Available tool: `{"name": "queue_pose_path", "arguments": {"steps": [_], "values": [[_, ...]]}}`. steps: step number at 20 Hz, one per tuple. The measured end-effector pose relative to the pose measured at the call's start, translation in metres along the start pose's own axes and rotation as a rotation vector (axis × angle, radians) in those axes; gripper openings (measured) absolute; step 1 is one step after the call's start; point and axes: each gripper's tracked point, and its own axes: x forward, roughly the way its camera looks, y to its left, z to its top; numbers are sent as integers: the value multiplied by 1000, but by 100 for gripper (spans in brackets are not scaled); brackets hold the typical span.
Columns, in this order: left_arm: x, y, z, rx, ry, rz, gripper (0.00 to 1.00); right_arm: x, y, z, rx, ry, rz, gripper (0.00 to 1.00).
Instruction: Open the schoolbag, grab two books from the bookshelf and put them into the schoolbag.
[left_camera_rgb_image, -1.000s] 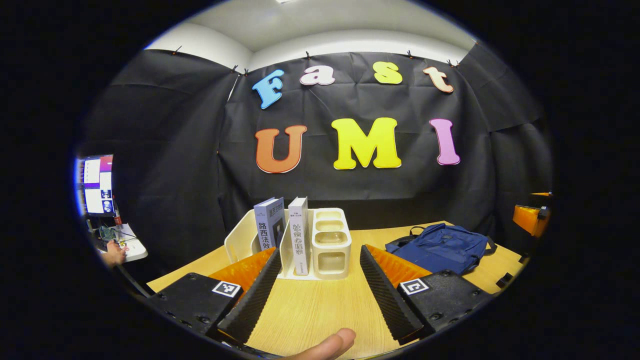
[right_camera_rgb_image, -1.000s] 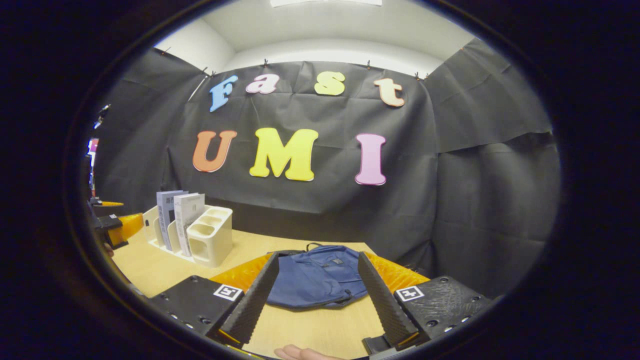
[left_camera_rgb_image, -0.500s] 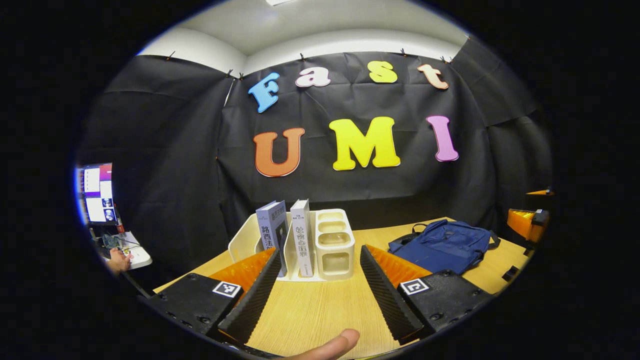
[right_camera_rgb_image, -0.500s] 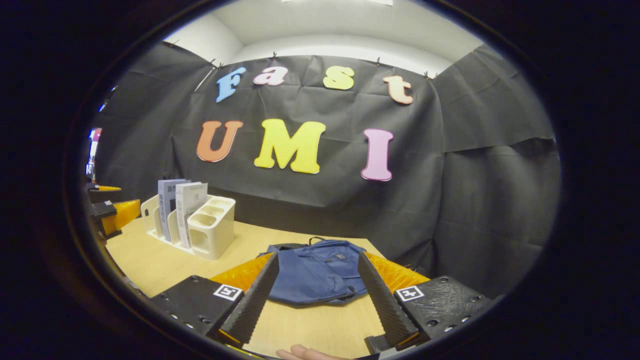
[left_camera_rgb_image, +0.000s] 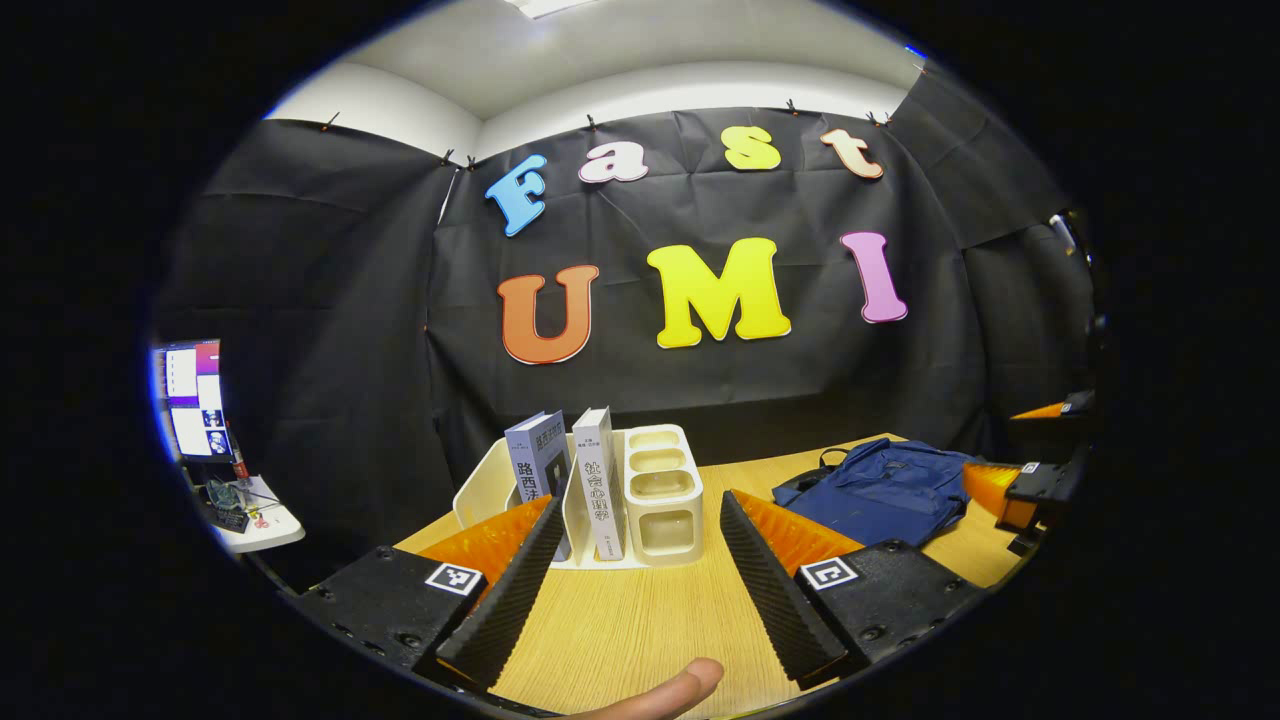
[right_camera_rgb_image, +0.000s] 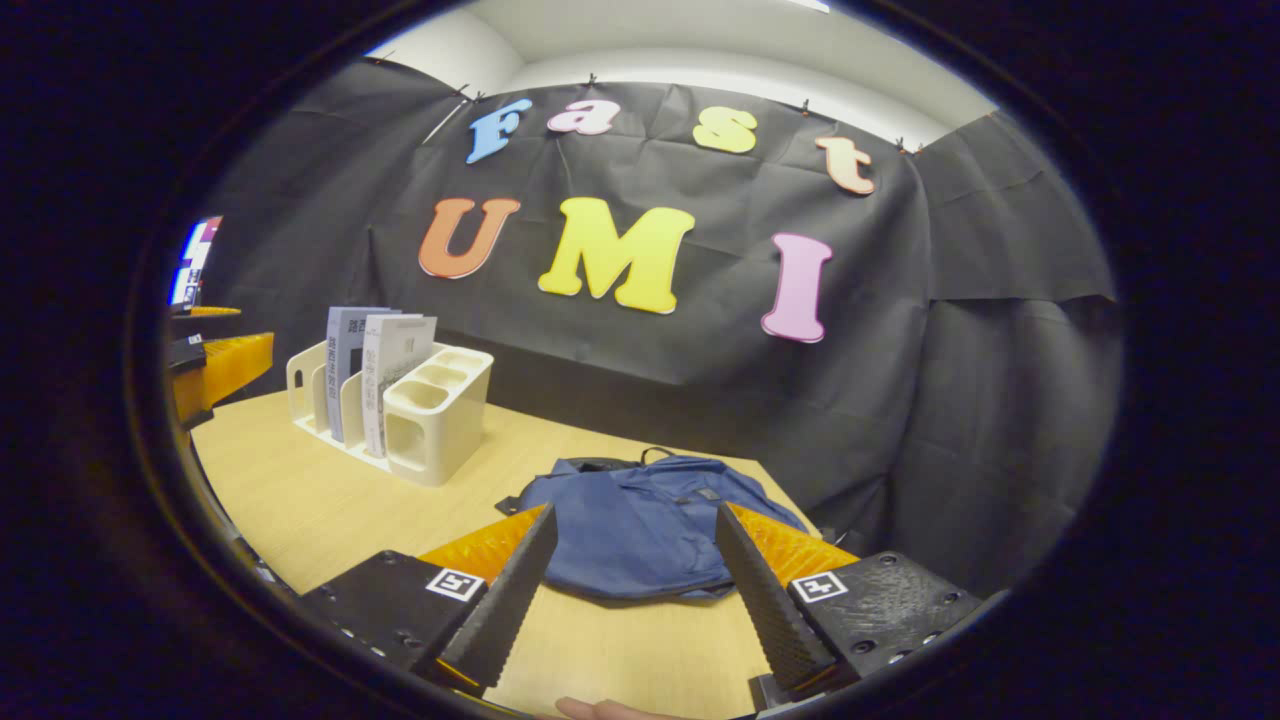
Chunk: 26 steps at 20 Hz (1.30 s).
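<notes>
- Since the earlier frames, the right gripper view has tilted down and come closer to the schoolbag (right_camera_rgb_image: 640, 525), which now sits lower and larger in the middle of that view; in the left gripper view the bookshelf (left_camera_rgb_image: 655, 490) keeps almost the same place, and the other gripper at the right edge has come further in.
- Table (left_camera_rgb_image: 640, 620): light wood; its near edge is cut off at the bottom of both views.
- Schoolbag: blue, lying flat on the table, at centre right of the left gripper view (left_camera_rgb_image: 880, 490). Its long axis runs from the near side toward the back wall. I cannot tell whether its zipper is open or closed, and its near lower corners are hidden behind the fingers.
- Bookshelf: cream rack at centre left of the right gripper view (right_camera_rgb_image: 420, 410), well apart from the schoolbag, with open compartments on its right end.
- Two books (left_camera_rgb_image: 575, 480): upright in the rack, spines vertical and facing the left camera; the left book's lower part is hidden by a finger.
- Left gripper (left_camera_rgb_image: 632, 585): fingers wide apart, holding nothing, pointing at the bookshelf.
- Right gripper (right_camera_rgb_image: 632, 590): fingers wide apart, holding nothing, pointing at the schoolbag.
- A fingertip (left_camera_rgb_image: 665, 690) is cut off at the bottom edge.
</notes>
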Motion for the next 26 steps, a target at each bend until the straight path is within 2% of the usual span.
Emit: {"name": "queue_pose_path", "arguments": {"steps": [1, 6, 7, 8, 9, 10, 15, 17, 19, 20, 22, 24, 26], "values": [[0, 1, 1, -1, -2, 2, 99, 9, 6, -6, -11, 21, 9, 95], [2, 12, -2, -12, 3, 20, 99, 65, 42, -34, -93, 151, 58, 98], [4, 14, -3, -15, 10, 24, 99, 76, 49, -39, -111, 175, 68, 95], [5, 17, -5, -17, 14, 28, 99, 85, 56, -45, -129, 200, 73, 98], [7, 19, -7, -20, 20, 33, 99, 93, 62, -52, -143, 226, 80, 95], [8, 21, -8, -23, 26, 38, 99, 103, 69, -57, -155, 251, 86, 99], [11, 26, -16, -31, 46, 47, 99, 145, 100, -78, -254, 337, 103, 95], [13, 28, -17, -33, 52, 51, 99, 157, 104, -87, -298, 384, 96, 98], [14, 30, -18, -35, 53, 53, 99, 169, 107, -92, -341, 418, 87, 95], [14, 31, -19, -35, 55, 54, 99, 173, 108, -94, -366, 431, 83, 98], [16, 32, -21, -38, 60, 56, 99, 180, 109, -99, -400, 454, 66, 94], [18, 32, -24, -41, 68, 55, 99, 188, 105, -96, -423, 450, 21, 99], [17, 32, -25, -41, 74, 55, 99, 192, 100, -96, -433, 464, -10, 93]]}}
